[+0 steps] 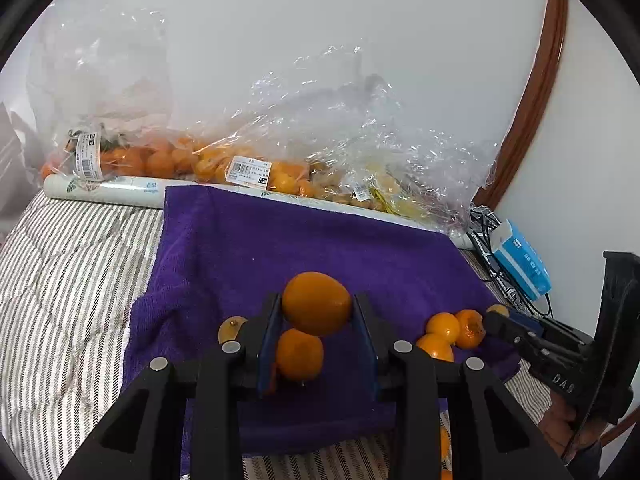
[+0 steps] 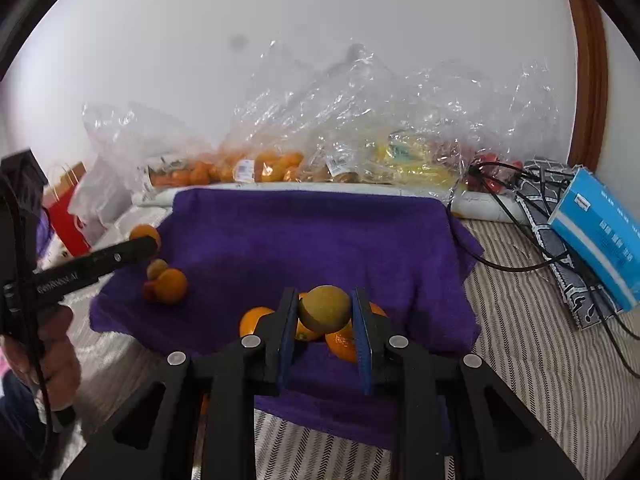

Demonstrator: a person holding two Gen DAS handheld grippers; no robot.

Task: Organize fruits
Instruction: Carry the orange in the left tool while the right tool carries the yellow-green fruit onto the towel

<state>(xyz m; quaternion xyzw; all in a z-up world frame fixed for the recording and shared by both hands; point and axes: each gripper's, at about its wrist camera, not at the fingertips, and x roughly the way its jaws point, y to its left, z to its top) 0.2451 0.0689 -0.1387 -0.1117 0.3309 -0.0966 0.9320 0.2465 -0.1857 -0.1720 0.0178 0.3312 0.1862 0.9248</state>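
Observation:
A purple towel (image 1: 280, 240) lies on the striped bedding. My left gripper (image 1: 316, 308) is shut on a large orange fruit (image 1: 316, 302), held above a small mandarin (image 1: 299, 354) on the towel; a yellowish fruit (image 1: 231, 327) lies to its left. My right gripper (image 2: 325, 308) is shut on a brownish-yellow round fruit (image 2: 324, 307), above a small pile of mandarins (image 2: 340, 344) on the towel (image 2: 320, 232). That pile also shows in the left wrist view (image 1: 452, 330). The right gripper shows at the right of the left view (image 1: 496, 316).
Clear plastic bags of oranges (image 1: 160, 160) and other fruit (image 2: 400, 156) lie along the wall behind a white roll (image 1: 104, 190). A blue tissue box (image 2: 600, 236) and black cables (image 2: 520, 208) lie at the right. A red paper bag (image 2: 66, 220) stands at the left.

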